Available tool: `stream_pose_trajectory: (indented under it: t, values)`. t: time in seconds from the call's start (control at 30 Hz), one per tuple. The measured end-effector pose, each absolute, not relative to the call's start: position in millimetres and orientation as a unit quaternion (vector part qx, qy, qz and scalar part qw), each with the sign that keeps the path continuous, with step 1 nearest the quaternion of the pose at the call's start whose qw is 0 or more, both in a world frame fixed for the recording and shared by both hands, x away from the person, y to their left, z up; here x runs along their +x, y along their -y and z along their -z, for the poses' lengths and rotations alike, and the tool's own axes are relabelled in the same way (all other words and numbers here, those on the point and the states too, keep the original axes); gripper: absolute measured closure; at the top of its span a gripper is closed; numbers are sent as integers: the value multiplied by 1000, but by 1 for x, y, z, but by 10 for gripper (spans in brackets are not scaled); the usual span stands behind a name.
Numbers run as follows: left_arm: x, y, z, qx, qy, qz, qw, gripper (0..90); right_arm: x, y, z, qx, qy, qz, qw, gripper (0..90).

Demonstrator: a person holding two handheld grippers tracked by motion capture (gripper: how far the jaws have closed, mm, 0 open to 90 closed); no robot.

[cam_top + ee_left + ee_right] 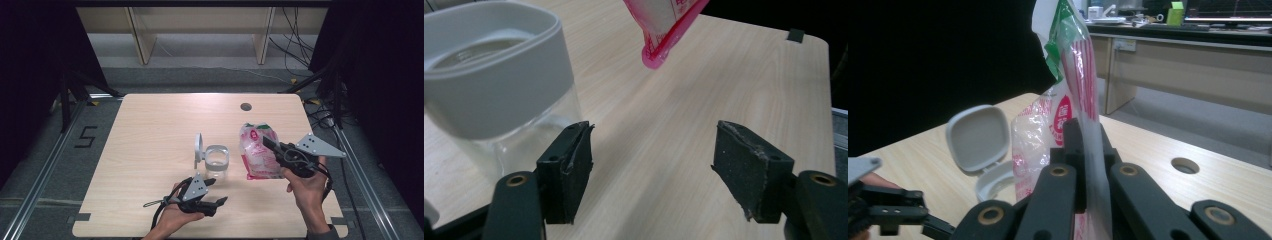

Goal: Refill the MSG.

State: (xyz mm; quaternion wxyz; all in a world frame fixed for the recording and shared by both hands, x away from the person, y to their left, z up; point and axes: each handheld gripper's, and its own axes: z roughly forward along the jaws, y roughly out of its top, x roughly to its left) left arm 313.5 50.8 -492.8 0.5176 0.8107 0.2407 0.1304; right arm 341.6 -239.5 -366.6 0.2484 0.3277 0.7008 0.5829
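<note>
Left tool (216, 192): nearest the person, low over the front part of the desk, held in the left hand (175, 212); its jaws stand well apart with nothing between them. In the left gripper view one pad (569, 170) sits just beside the jar's clear wall, whether touching I cannot tell.
Right tool (267, 143): held in the right hand (307, 187), jaws brought together and clamped on the bag's side; in the right gripper view the plastic runs up between the two black jaws.
Jar (217, 162): clear, with a grey collar, upright on the desk just beyond the left tool; its grey lid (198, 148) is hinged open and stands up at the jar's left.
Bag (257, 150): pink and clear plastic pouch with a green patch near the top, right of the jar and close to it; its lower edge is off the desk in the left gripper view.
Desk (160, 125): light wood, with a round hole (245, 106) near the far edge.
</note>
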Motion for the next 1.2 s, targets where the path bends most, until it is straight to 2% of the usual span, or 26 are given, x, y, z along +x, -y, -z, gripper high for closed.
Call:
stream_pose_trajectory:
  t: [0.23,0.4,0.53,0.57,0.6,0.67,0.87,0.93,1.0,1.03,1.07,1.1,1.13,1.2]
  values:
    - [320,-23,496,817,-230,-124,514,337,334,228,359,309,-705,-593,235,900]
    - [325,-6,495,810,-235,-150,516,391,328,224,355,314,-701,-600,223,900]
    - [330,3,495,810,-228,-171,513,440,329,221,354,301,-706,-598,231,900]
    - [326,6,496,805,-252,-168,510,443,329,221,354,298,-707,-598,231,900]
    - [328,7,495,808,-246,-175,505,450,329,221,354,297,-707,-597,238,900]
    - [331,10,495,809,-225,-181,511,468,328,219,355,309,-706,-598,221,900]
    - [331,19,496,808,-212,-195,514,582,331,218,356,301,-709,-599,220,900]
    - [329,21,496,806,-216,-206,512,640,330,216,356,305,-710,-594,223,900]
    - [330,22,496,803,-219,-210,512,712,333,217,355,291,-709,-593,247,900]
    - [330,22,496,799,-223,-208,519,743,332,216,355,301,-705,-597,236,900]
    - [331,22,496,798,-224,-210,519,751,332,216,354,305,-707,-597,227,900]
    - [327,23,497,794,-251,-196,518,765,335,217,353,297,-707,-594,241,900]
    - [333,23,495,797,-227,-212,518,769,334,216,353,312,-705,-591,237,900]
    - [332,24,495,796,-233,-212,518,771,336,215,353,308,-706,-592,237,900]
